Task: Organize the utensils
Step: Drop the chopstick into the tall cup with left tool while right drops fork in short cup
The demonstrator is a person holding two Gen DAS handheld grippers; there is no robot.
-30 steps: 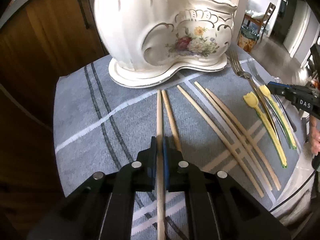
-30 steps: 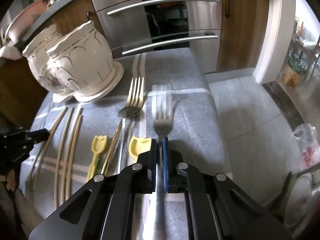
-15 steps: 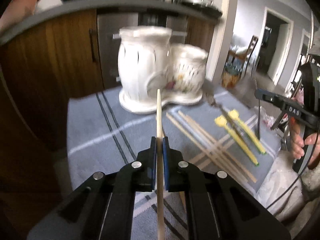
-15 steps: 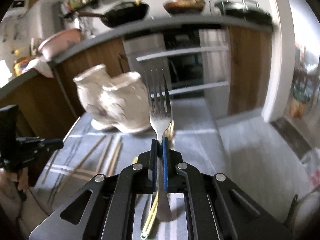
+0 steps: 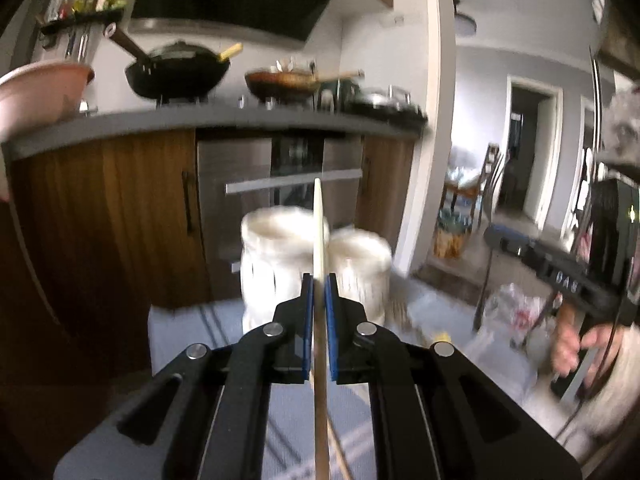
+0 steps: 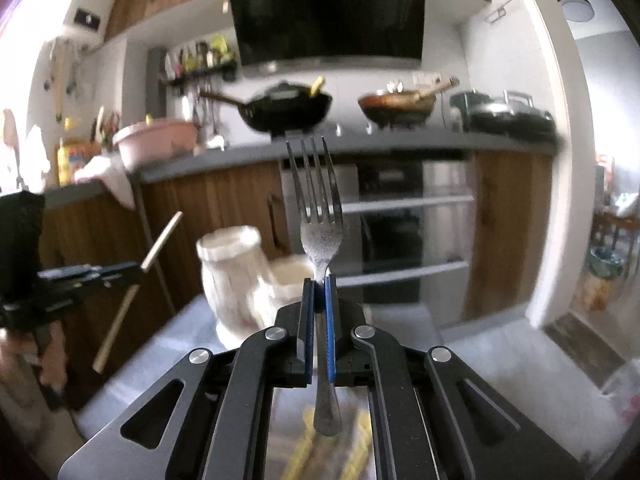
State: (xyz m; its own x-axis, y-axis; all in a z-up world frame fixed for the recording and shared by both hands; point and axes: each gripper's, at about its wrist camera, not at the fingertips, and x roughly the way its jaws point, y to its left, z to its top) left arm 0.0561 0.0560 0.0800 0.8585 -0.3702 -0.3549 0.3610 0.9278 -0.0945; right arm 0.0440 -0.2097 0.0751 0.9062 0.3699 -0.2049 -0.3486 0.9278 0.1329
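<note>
Left gripper (image 5: 319, 280): jaws clamped on a chopstick (image 5: 318, 232), tip toward 12 o'clock, held in the air in front of the blurred holder (image 5: 280, 248). Right gripper (image 6: 319, 280): jaws clamped on a fork (image 6: 320, 232) at its neck, tines at 12 o'clock. Holder stands on the cloth (image 6: 400, 332), at 10 o'clock of the right gripper. Yellow utensils (image 6: 304, 448) lie blurred on the cloth at 6 o'clock.

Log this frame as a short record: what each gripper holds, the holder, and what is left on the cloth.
left gripper: shut on wooden chopstick, lifted, tip up
right gripper: shut on metal fork, tines up
ceramic utensil holder: white, two cups, on grey cloth, blurred
left on cloth: yellow-handled utensils under the right gripper, blurred
</note>
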